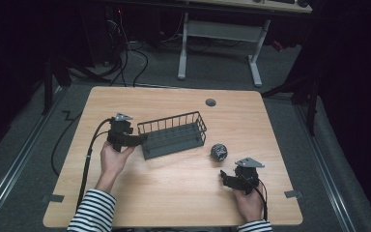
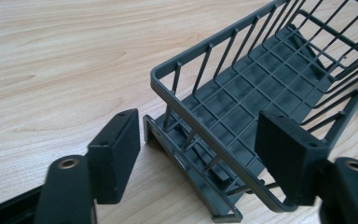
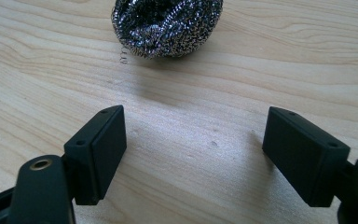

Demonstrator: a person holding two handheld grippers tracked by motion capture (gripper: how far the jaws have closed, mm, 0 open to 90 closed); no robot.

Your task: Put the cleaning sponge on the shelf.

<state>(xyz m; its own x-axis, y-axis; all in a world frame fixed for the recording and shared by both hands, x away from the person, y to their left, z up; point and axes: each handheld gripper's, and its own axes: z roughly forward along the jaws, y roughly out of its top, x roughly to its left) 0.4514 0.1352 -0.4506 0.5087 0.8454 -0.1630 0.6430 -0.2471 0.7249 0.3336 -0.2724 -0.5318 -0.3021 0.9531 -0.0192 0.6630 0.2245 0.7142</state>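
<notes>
No legible text or labels anywhere

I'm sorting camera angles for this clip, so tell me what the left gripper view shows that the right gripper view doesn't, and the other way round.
Left gripper view alone: the dark grey wire basket, its near end corner sitting between the left gripper's two black pads, with a gap visible on either side of the rim.

Right gripper view alone: a steel wool scrubber lying on the table ahead of the right gripper, whose jaws stand open over bare wood.

Shared: the light wooden table and a pair of black jaws rising from the bottom edge.
</notes>
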